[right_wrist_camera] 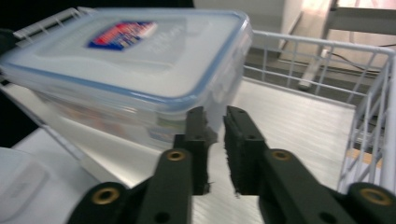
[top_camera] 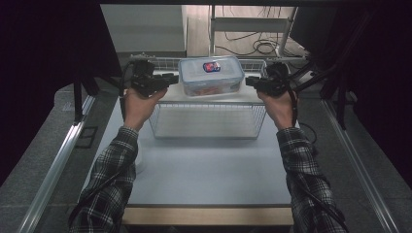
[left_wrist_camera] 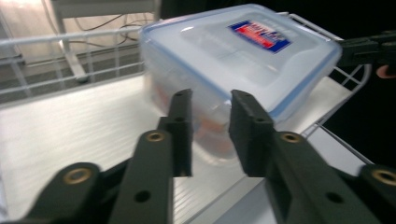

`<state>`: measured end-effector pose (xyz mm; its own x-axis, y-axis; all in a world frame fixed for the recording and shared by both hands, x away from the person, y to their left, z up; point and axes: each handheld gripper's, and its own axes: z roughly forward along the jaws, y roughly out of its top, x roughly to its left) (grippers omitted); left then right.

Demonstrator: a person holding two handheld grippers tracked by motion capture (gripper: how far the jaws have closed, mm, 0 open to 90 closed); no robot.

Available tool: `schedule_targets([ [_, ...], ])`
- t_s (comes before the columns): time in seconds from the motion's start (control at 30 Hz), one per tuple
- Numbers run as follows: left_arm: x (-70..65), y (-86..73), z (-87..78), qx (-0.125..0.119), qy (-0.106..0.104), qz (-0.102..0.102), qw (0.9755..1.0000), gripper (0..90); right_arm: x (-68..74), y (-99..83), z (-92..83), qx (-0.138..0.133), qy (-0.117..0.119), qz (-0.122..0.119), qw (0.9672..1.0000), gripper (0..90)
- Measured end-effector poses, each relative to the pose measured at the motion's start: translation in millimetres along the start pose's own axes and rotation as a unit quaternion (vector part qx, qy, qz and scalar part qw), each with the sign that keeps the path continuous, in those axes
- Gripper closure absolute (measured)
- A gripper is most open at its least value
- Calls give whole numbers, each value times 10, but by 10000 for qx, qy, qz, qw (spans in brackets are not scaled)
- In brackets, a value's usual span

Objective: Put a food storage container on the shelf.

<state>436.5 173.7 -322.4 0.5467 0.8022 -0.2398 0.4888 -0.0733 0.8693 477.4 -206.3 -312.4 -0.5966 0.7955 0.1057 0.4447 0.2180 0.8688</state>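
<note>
Two claws, one box between them.

- High view: the clear, rectangular plastic food box with the blue-rimmed lid (top_camera: 211, 80) sits up in the far half of the white wire basket (top_camera: 209, 131), which stands on the pale table (top_camera: 204, 174). The box's long axis runs side to side. My left claw (top_camera: 171, 79) faces one short end and my right claw (top_camera: 250, 81) faces the other. Both point inward along that axis, and both tips are just beside the box. Neither hand is clearly nearer, so I judge the coming move to be a squeeze or lift from both ends at once.

- Left gripper view: my left claw (left_wrist_camera: 210, 100) has its jaws drawn fairly close, with a clear gap between the pads and nothing in it. The box (left_wrist_camera: 243, 60) lies straight ahead and slightly right, tilted in this picture, with the basket's rim (left_wrist_camera: 70, 39) behind it. My right claw (left_wrist_camera: 366, 49) is at the far end of the lid; I cannot tell whether it touches.

- Right gripper view: my right claw (right_wrist_camera: 215, 116) is nearly closed, with only a slim slit between the pads, and it grips nothing. The box (right_wrist_camera: 135, 70) lies ahead and to the left, its near corner right at my tips. The basket's wire wall (right_wrist_camera: 369, 93) stands off to the right.
</note>
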Motion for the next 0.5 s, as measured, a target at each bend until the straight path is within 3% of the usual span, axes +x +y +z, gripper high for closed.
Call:
schedule_targets([
  [0.07, 22, -46, 31, 78, 27, -25, 10000, 763, 15, -9, 55, 96, -110, -86, 9999, 851],
  [0.1, 35, -86, 79, 167, 83, -22, 9998, 770, 54, -4, 117, 184, -338, -216, 9990, 864],
  [0.2, 37, -116, 142, 236, 113, -42, 9996, 770, 69, 6, 191, 243, -479, -220, 9983, 866],
  [0.33, 31, -139, 248, 299, 164, -30, 9994, 776, 74, 1, 252, 257, -388, -218, 9987, 874],
  [0.43, 68, -117, 268, 328, 379, -60, 9987, 798, 113, -7, 253, 252, -277, -286, 9989, 880],
  [0.5, 86, -114, 265, 321, 401, -111, 9986, 799, 147, -11, 251, 251, -189, -341, 9989, 880],
])
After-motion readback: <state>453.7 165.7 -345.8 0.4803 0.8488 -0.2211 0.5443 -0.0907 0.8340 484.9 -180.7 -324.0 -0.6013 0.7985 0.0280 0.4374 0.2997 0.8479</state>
